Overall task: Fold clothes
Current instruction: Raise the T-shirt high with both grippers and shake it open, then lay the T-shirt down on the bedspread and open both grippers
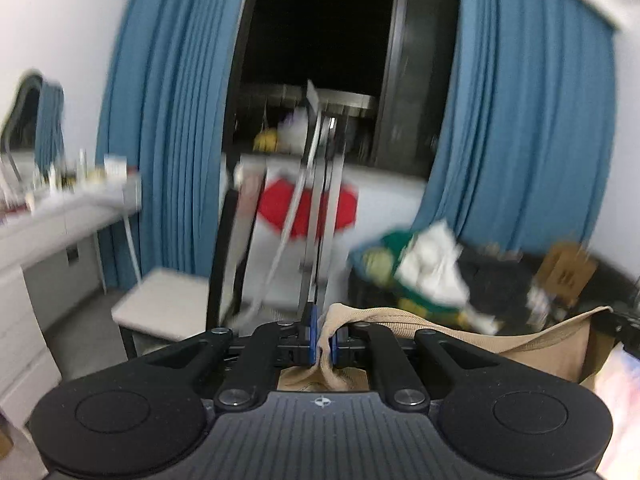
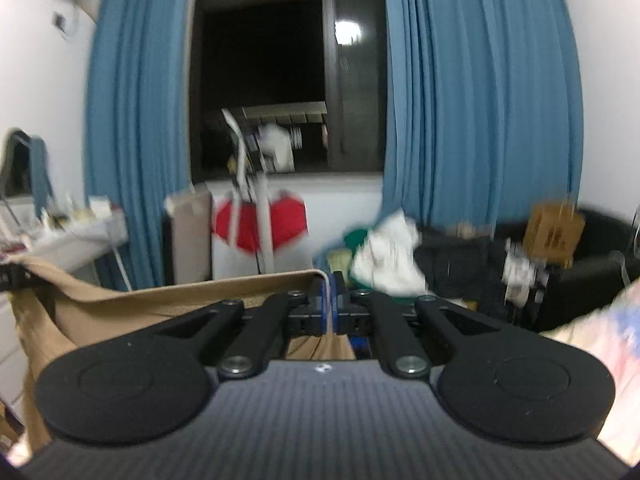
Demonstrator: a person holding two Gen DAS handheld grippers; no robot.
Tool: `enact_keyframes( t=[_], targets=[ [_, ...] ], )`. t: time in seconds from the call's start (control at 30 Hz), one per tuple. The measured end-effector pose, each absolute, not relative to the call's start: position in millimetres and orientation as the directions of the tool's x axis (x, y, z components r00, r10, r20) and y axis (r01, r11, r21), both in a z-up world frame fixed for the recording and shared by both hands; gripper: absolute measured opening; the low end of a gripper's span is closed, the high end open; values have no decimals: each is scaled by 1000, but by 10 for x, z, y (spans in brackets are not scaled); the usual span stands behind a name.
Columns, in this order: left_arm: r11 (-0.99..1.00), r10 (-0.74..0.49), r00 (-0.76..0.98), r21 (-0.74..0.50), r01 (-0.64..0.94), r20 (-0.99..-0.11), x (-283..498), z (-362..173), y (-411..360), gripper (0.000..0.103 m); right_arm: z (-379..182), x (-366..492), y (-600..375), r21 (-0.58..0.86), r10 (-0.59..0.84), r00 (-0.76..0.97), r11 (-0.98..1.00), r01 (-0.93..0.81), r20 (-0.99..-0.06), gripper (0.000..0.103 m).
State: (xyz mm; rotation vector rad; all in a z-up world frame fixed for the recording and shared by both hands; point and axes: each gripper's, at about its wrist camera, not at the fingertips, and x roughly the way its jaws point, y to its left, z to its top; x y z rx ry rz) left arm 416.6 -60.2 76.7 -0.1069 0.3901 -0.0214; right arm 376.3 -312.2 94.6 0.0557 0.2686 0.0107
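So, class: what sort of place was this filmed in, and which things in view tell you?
Most likely a lived-in room at home, perhaps a bedroom: blue curtains frame a dark window, a black sofa is heaped with clothes, and a cluttered white dresser stands left.

A lived-in home bedroom: blue curtains (image 2: 480, 100) frame a dark window (image 2: 260, 80), a cluttered white counter (image 1: 60, 216) carries toiletries, and clothes (image 2: 384, 256) heap on a black sofa (image 2: 580, 280).
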Motion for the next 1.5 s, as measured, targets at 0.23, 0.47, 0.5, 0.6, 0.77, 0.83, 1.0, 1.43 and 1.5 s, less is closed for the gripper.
enact_keyframes(
  t=[0.23, 0.47, 0.5, 0.6, 0.77, 0.83, 1.0, 1.43, 1.5],
  targets=[
    [996, -48, 829, -93, -5, -558, 5430, -954, -488, 7, -581, 4958, -3183, 131, 42, 882, 991, 22, -470, 5],
    [995, -84, 787, -99, 30, -611, 5722, -1658, -435, 21, -1290, 5176, -3270, 204, 114, 820, 979, 4, -561, 8],
    [994, -85, 786, -102, 28, -612, 5710, -1651, -431, 36, -1317, 5173, -3279, 222, 130, 816, 975, -2, -563, 12],
    [992, -105, 783, -120, 40, -613, 5628, -1510, -419, 78, -1273, 5130, -3278, 262, 167, 804, 965, -14, -570, 62],
    [984, -168, 775, -156, 91, -610, 5353, -1131, -402, 93, -1124, 5074, -3165, 233, 201, 802, 969, -80, -563, 90],
    [978, -203, 774, -164, 129, -600, 5207, -991, -378, 96, -1030, 4994, -3134, 226, 195, 807, 971, -79, -558, 90],
    [958, -285, 782, -193, 212, -555, 4704, -599, -251, 101, -729, 4615, -3139, 264, 208, 831, 961, -76, -516, 90],
    [938, -230, 855, -341, 67, -465, 2458, -223, 820, 102, -264, 2183, -3081, 378, 222, 901, 923, -71, -374, 90],
    [916, -226, 862, -400, 29, -454, 2152, -279, 1000, 102, -266, 1848, -3084, 417, 222, 910, 907, -62, -349, 90]
  ],
)
